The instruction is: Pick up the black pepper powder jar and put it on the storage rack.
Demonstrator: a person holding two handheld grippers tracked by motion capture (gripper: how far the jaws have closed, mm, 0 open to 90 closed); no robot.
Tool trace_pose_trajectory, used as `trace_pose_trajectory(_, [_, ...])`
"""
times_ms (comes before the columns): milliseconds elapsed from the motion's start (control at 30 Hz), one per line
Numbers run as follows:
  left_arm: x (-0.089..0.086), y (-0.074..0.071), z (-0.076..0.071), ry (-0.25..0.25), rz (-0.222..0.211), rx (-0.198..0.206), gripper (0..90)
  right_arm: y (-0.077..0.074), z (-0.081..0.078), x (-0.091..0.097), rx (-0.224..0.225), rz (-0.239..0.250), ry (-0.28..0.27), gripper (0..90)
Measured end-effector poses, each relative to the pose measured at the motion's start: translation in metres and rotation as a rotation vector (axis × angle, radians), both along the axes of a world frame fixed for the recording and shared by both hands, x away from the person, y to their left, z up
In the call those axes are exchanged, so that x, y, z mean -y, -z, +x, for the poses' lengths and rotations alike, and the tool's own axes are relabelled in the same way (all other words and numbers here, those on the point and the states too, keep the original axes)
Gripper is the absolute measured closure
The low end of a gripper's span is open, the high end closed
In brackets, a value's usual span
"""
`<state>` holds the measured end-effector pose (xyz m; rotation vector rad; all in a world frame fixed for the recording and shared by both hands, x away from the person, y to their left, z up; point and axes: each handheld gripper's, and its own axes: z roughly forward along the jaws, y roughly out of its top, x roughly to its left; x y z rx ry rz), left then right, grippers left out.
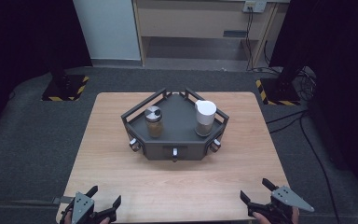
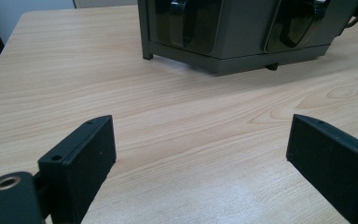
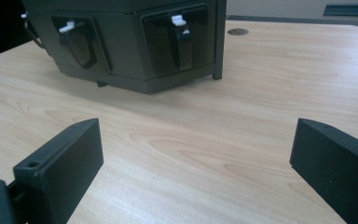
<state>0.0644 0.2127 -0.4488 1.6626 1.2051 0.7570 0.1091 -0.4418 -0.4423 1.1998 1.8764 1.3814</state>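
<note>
A dark grey angular rack (image 1: 177,140) with a railing stands at the middle of the wooden table (image 1: 121,186). On it stand a glass jar with a grey-and-white lid (image 1: 153,122) at the left and a white-capped container (image 1: 204,118) at the right. My left gripper (image 1: 104,197) rests at the table's near left edge, open, nothing between its jaws. My right gripper (image 1: 256,190) is at the near right edge, open and empty too. The left gripper view has the rack's front (image 2: 242,42) beyond the open left gripper (image 2: 200,154). The right gripper view has the rack (image 3: 135,51) beyond the right gripper (image 3: 193,158).
The rack's front faces carry small knobs and latches (image 1: 175,152); a white-tipped lever (image 3: 179,21) sits on one panel. Bare wood lies between the grippers and the rack. Beyond the table are two black stands with hazard-striped bases (image 1: 65,88) and a cabinet (image 1: 200,23).
</note>
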Motion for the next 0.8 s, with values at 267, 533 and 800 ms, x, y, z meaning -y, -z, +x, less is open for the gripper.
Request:
trace_pose_trajectory(267, [0.000, 0.000, -0.001, -0.007, 0.003, -0.003, 6.9, 0.015, -0.013, -0.001, -0.004, 0.000, 0.016, 2.7])
trace_pose_trajectory(533, [-0.004, 0.000, -0.001, -0.031, 0.005, -0.010, 6.8, 0.026, -0.020, 0.002, 0.004, 0.029, 0.029, 2.8])
trace_pose_trajectory(800, [0.003, -0.004, 0.000, -0.005, 0.038, 0.001, 6.8, 0.027, -0.016, -0.005, 0.017, -0.029, -0.004, 2.8])
